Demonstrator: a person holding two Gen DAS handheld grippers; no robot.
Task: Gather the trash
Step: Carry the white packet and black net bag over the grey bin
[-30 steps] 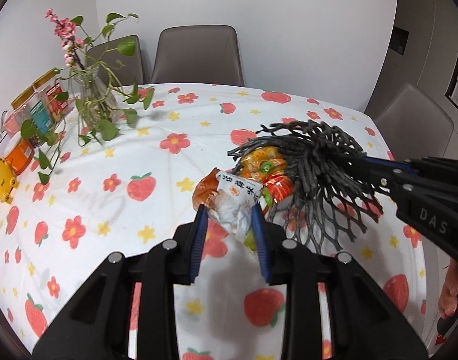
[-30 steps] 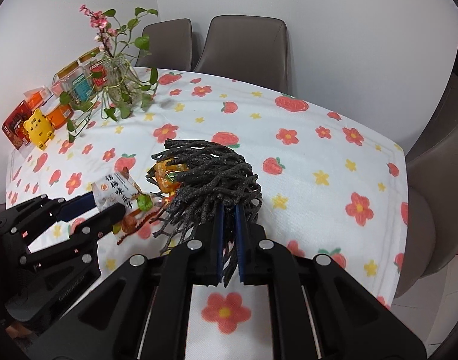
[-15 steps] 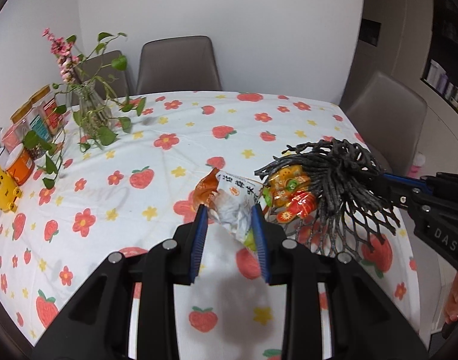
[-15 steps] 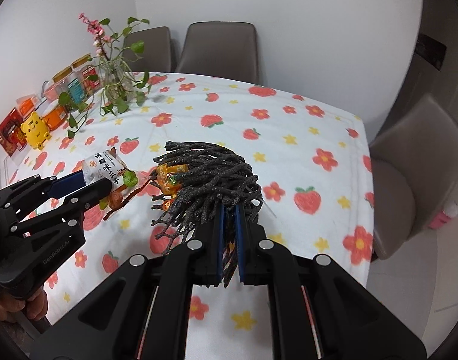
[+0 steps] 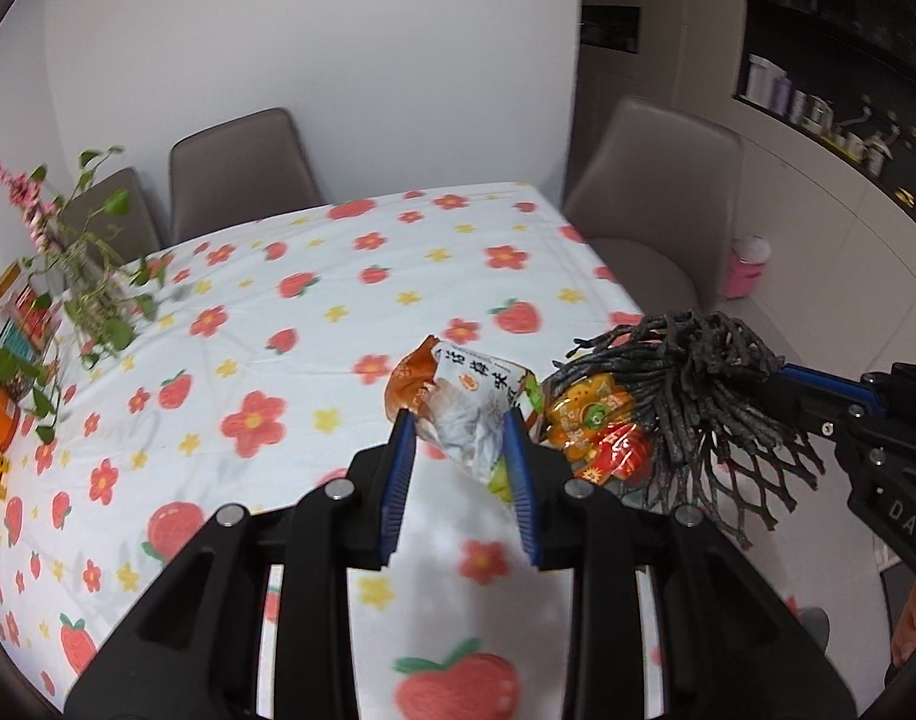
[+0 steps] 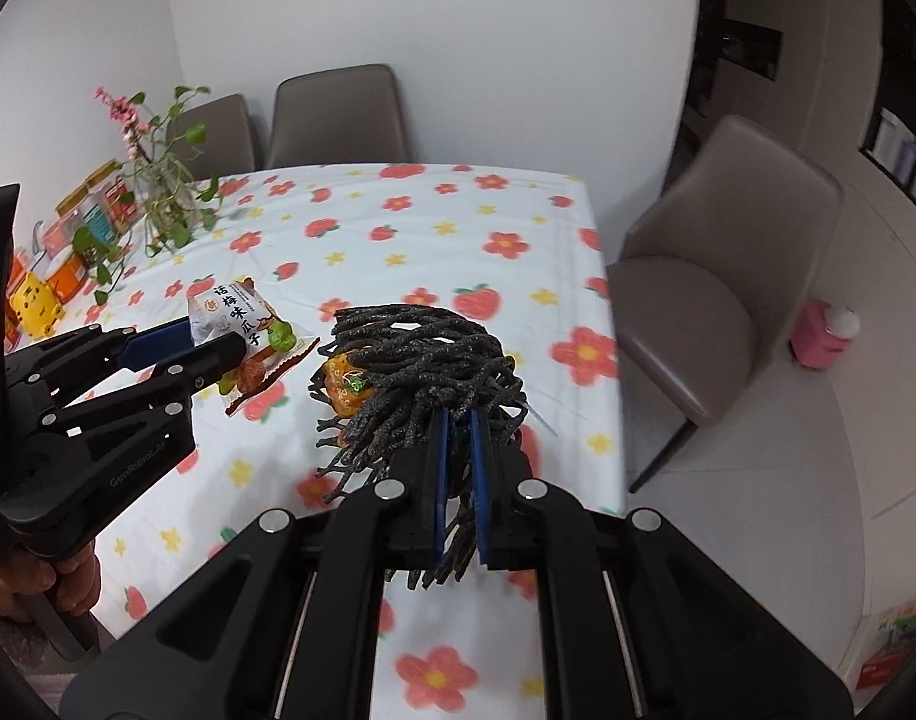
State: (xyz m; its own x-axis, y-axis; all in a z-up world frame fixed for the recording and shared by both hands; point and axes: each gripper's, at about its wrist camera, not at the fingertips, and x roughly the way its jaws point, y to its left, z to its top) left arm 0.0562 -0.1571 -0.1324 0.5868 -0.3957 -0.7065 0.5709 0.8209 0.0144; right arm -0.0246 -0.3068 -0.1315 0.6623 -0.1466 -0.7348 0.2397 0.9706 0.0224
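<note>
The left gripper (image 5: 460,426) is clamped on a crumpled white snack wrapper (image 5: 469,402), held above the strawberry-print table (image 5: 314,312), while the right gripper (image 6: 458,426) is pinched tight on the gathered neck of a black mesh bag (image 6: 422,354) already carrying orange candy wrappers (image 5: 589,420). The wrapper and the bag sit just beside each other near the table's edge. The risk from here: the bag's mouth looks bunched shut in the grip, so the wrapper could catch on the netting and drop to the cloth or the floor; the open weave might also let a small wrapper slip through. A plant vase (image 6: 170,204) and jars (image 6: 92,216) stand well apart
</note>
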